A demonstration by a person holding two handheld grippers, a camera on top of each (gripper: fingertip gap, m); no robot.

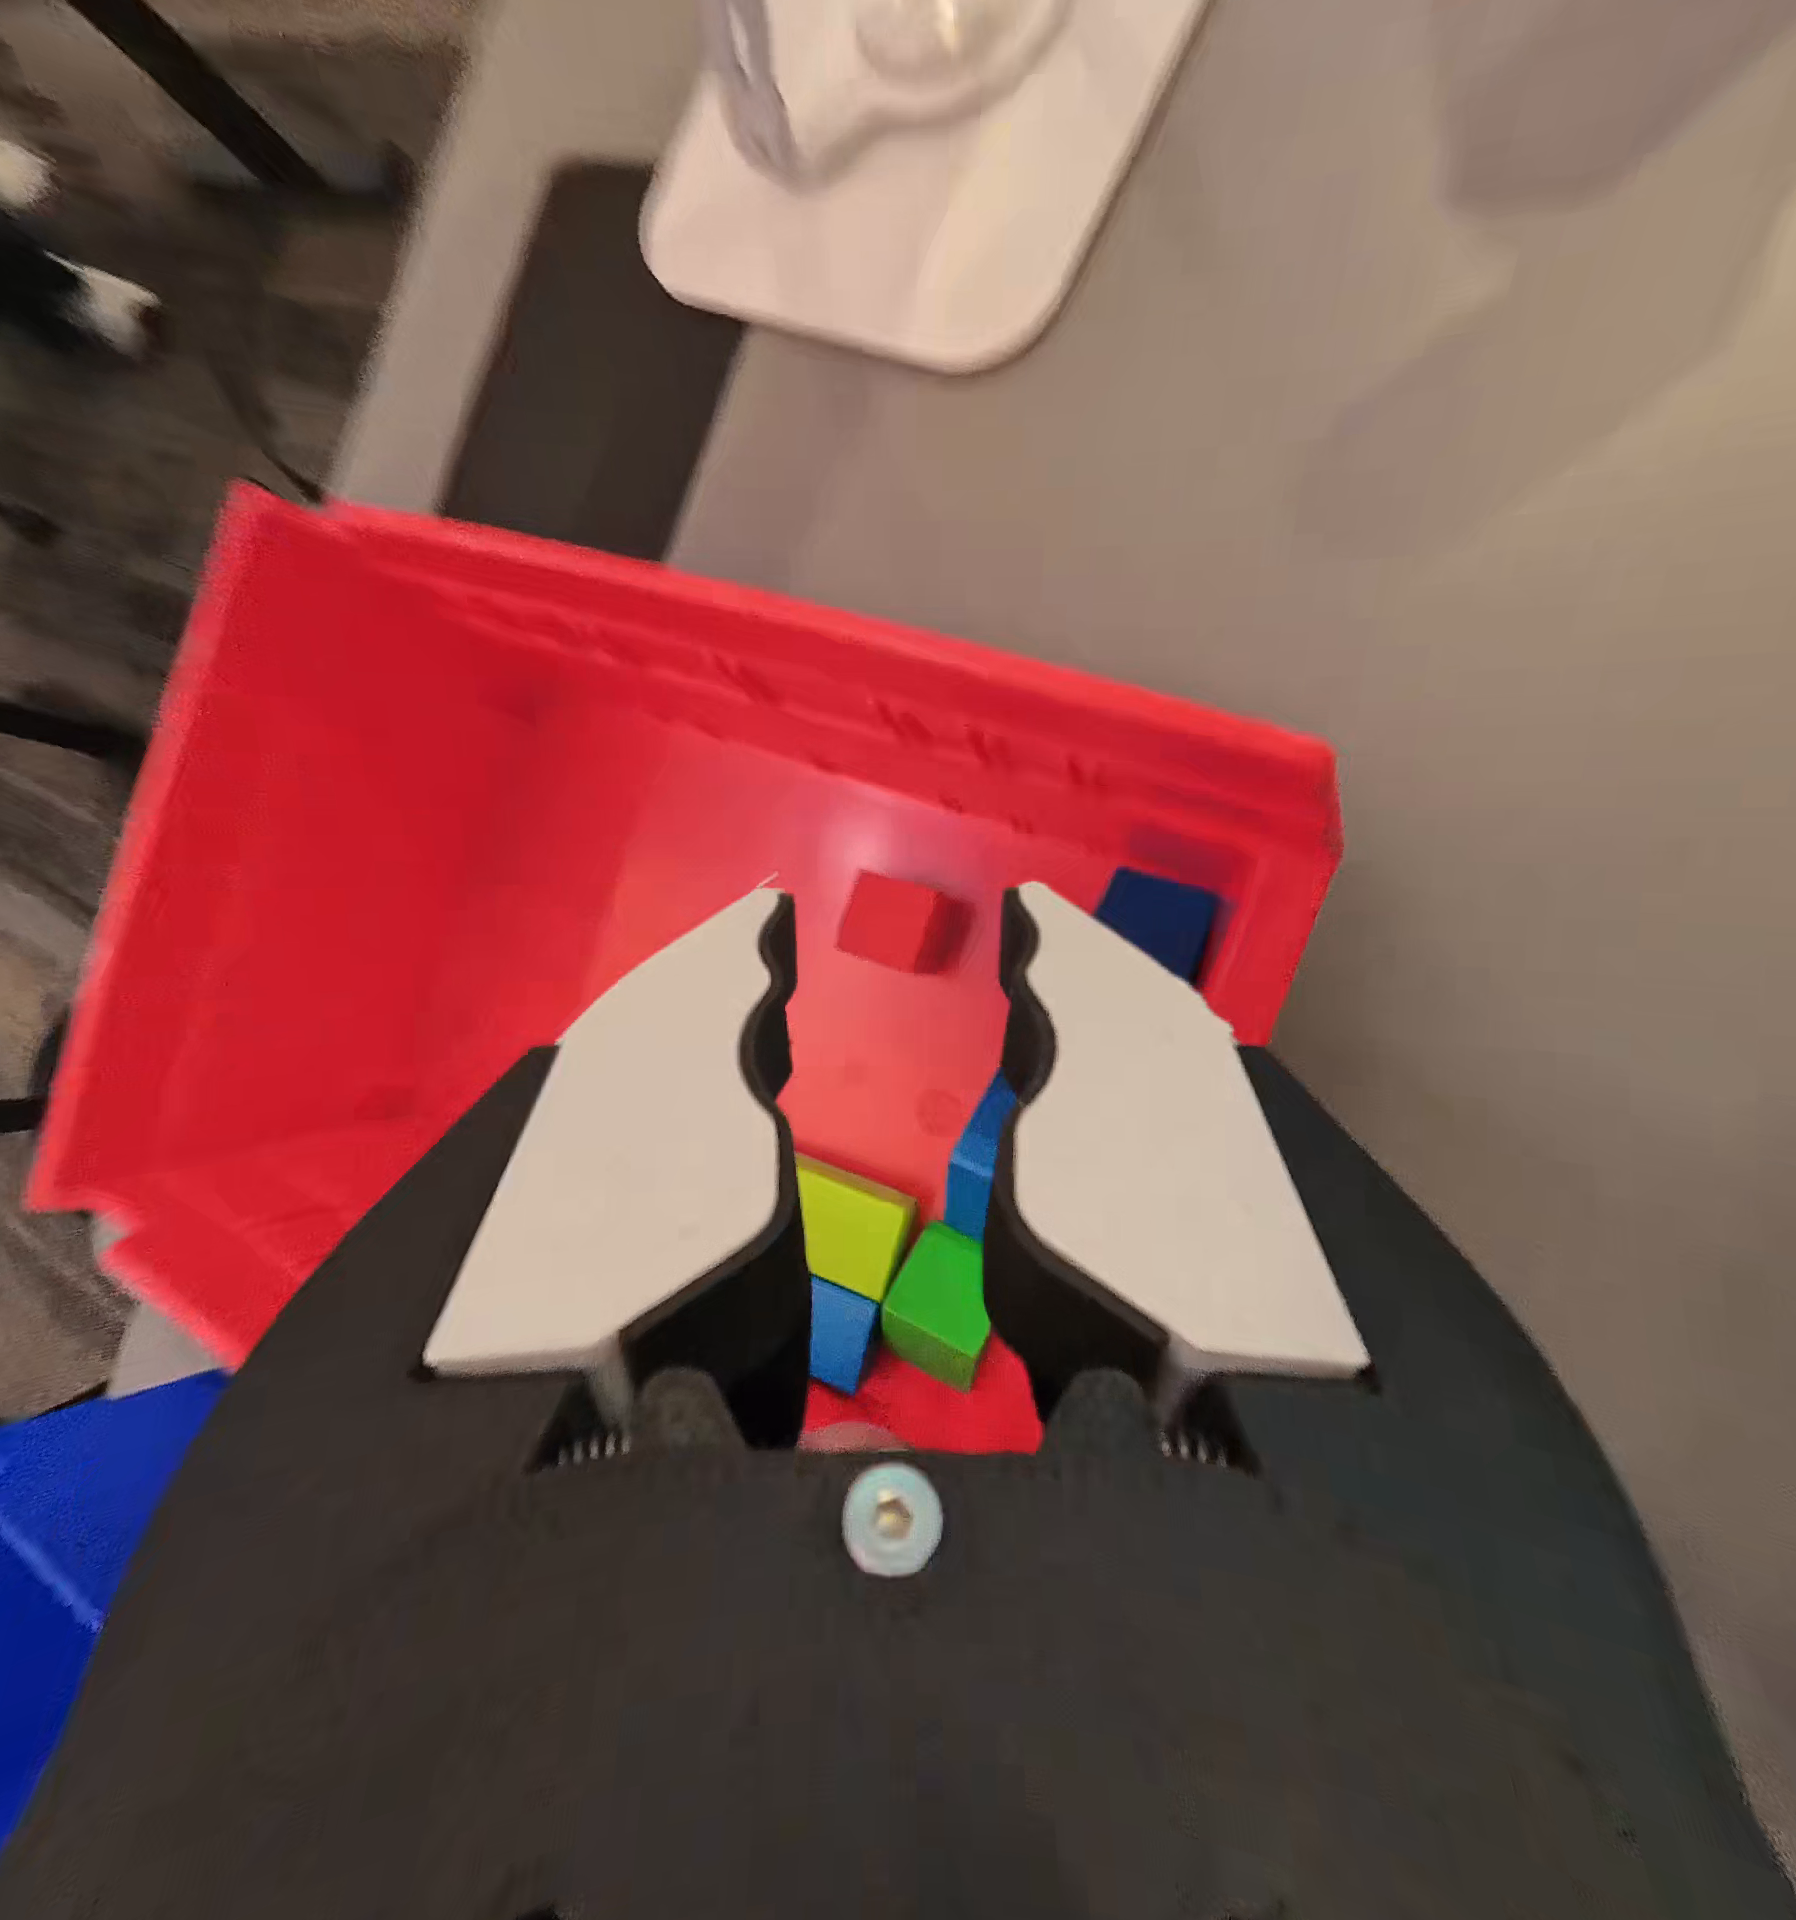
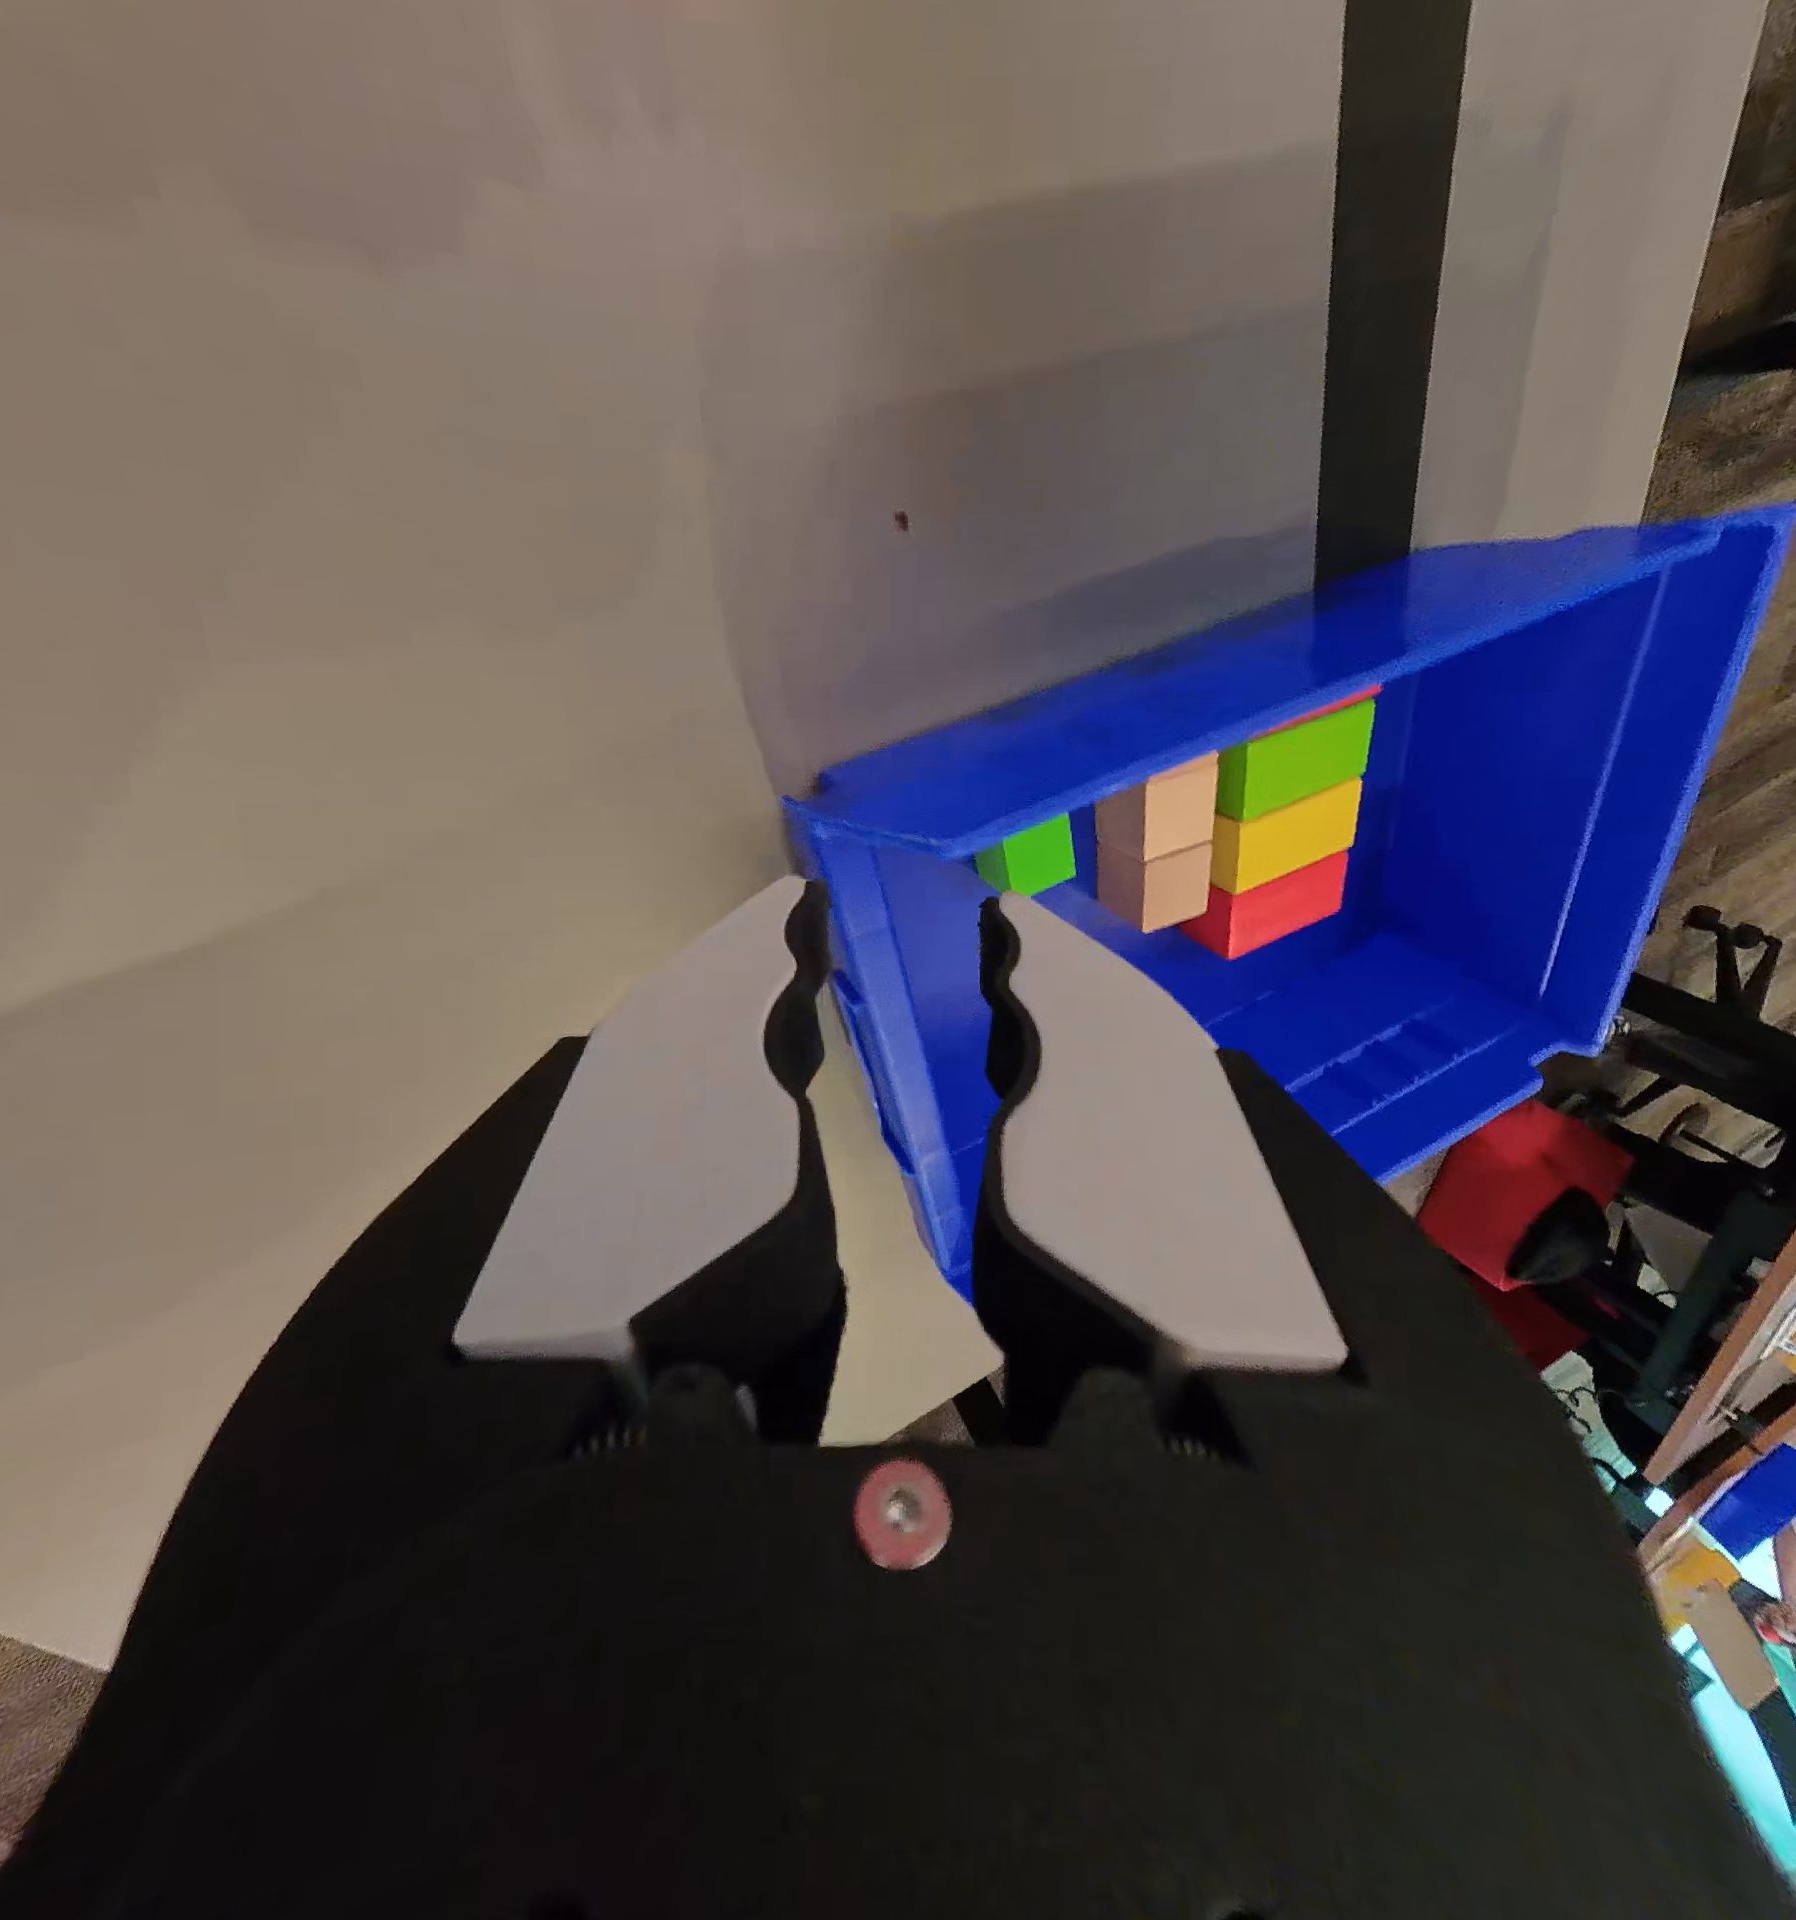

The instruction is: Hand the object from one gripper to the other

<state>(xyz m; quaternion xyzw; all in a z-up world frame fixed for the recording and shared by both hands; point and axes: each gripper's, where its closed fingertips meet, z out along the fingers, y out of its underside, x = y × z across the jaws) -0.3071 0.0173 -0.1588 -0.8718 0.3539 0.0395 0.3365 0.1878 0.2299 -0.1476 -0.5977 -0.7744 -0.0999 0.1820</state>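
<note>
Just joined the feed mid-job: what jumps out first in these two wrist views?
A big red bin fills the left wrist view, with a small red cube lying just beyond the open, empty left gripper. In the right wrist view, a blue bin holds stacked green, yellow, red and tan blocks, and the right gripper is open and empty at its near wall.

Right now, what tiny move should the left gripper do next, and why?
Probably ease forward and down so the open left gripper straddles the red cube, then close. The cube lies alone on the red bin floor, just past the fingertips, and nothing is pressed between the fingers. The right gripper also looks empty, so a pickup likely comes before any handover.
</note>
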